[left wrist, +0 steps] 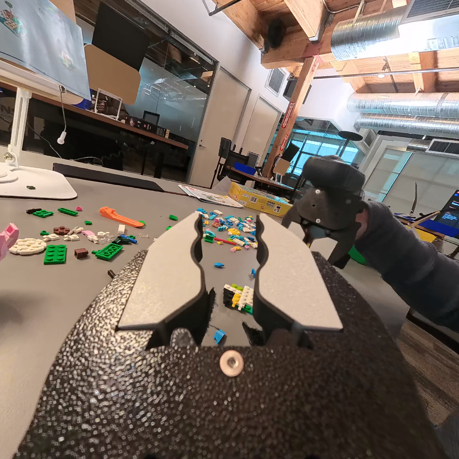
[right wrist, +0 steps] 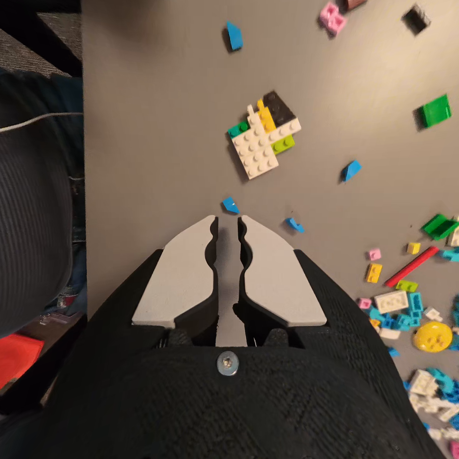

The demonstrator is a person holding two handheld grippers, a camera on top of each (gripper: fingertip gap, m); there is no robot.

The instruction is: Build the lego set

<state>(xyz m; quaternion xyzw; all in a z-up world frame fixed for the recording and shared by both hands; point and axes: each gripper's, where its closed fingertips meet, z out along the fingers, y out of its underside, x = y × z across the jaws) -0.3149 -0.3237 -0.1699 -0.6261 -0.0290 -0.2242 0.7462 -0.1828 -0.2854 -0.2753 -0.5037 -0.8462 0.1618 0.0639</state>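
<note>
The grey tabletop (right wrist: 154,124) is carrying the white, black, yellow and green brick assembly (right wrist: 263,139), upper centre. The right claw (right wrist: 228,218), slightly parted and empty, is pointing at a small blue sloped brick (right wrist: 231,205) just beyond its tips. The left claw (left wrist: 228,221) is also gaping empty.

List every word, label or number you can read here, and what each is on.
I don't quote writing; these bear it:
Yellow box: printed labels and a barcode.
Booklet: print too small to read.
Red signs on the post: white lettering.
Screen: blurred.
Right wrist view: none.
</note>
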